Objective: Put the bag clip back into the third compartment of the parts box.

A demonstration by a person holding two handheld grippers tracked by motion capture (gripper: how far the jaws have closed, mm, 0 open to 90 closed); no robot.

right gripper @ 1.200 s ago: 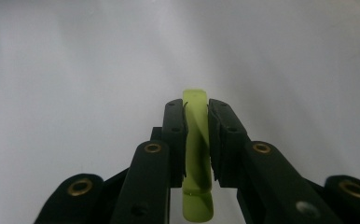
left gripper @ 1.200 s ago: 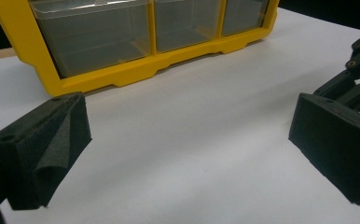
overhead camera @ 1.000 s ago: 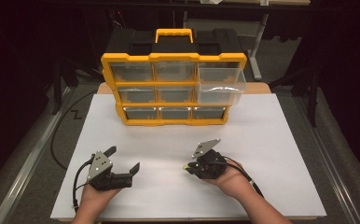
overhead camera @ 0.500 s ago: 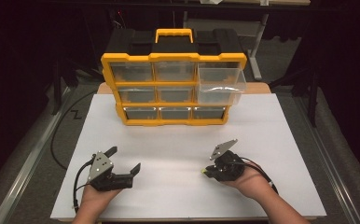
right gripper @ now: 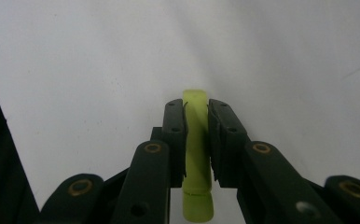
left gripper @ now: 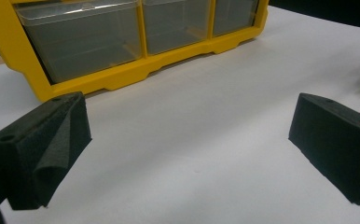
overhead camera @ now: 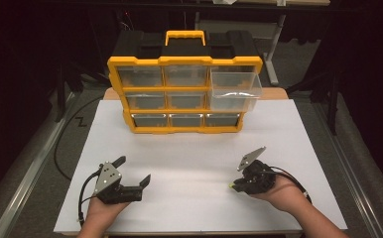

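On the white board (overhead camera: 194, 148) stands one yellow organizer (overhead camera: 184, 91) with nine clear drawers (three rows of three), the top-right drawer (overhead camera: 235, 88) pulled out. Near the board's right front, the right gripper (overhead camera: 235, 184) pinches one yellow-green strip (right gripper: 197, 140) between its pads, held just above the board. At left front, the left gripper (overhead camera: 132, 171) rests with jaws spread wide, nothing between them.

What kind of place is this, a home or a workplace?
Probably a lab or test workstation, not a home: a white tabletop carries a yellow-and-black plastic drawer organiser, dark metal equipment frames stand around it, and a black cable trails across the grey floor.
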